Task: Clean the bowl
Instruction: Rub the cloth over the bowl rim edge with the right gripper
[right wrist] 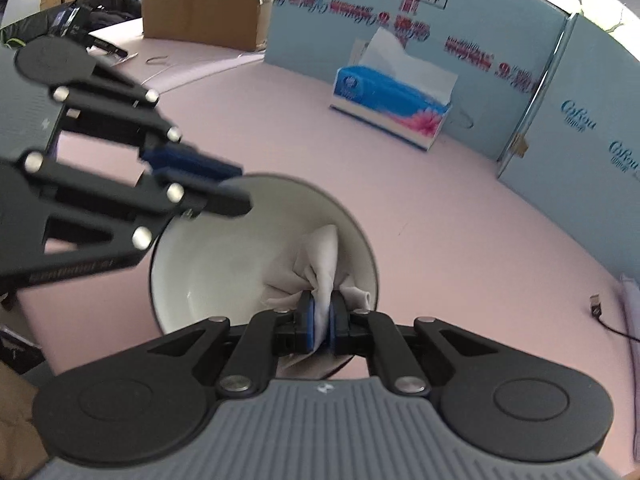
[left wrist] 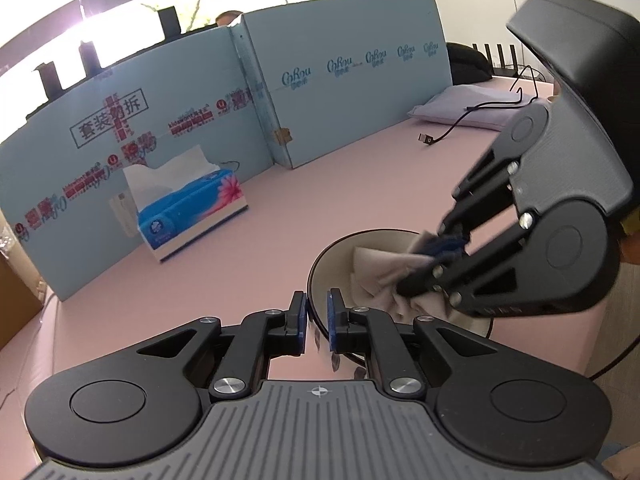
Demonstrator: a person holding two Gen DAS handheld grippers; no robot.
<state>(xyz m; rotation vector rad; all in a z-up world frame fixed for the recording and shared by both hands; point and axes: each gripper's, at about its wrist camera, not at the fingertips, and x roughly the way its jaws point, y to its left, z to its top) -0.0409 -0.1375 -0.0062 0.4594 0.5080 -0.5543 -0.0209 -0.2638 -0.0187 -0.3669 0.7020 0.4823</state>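
Quick count: one bowl, one crumpled tissue inside it, one tissue box at 12 o'clock, two tools, left tool and right tool, one cable, one pink worktop.

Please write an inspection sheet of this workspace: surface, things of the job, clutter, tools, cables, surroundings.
Surface: pink table top, no spill seen.
Job's things: white bowl with dark rim; crumpled tissue lying inside it.
Clutter: blue tissue box with a sheet sticking up; pale folded cloth at the far edge.
Tools: left tool shut on the bowl's rim; right tool shut on the tissue, inside the bowl.
Cables: loose black USB cable lying on the table and over the cloth.
Surroundings: light blue cardboard screen behind the table; brown carton beyond it.
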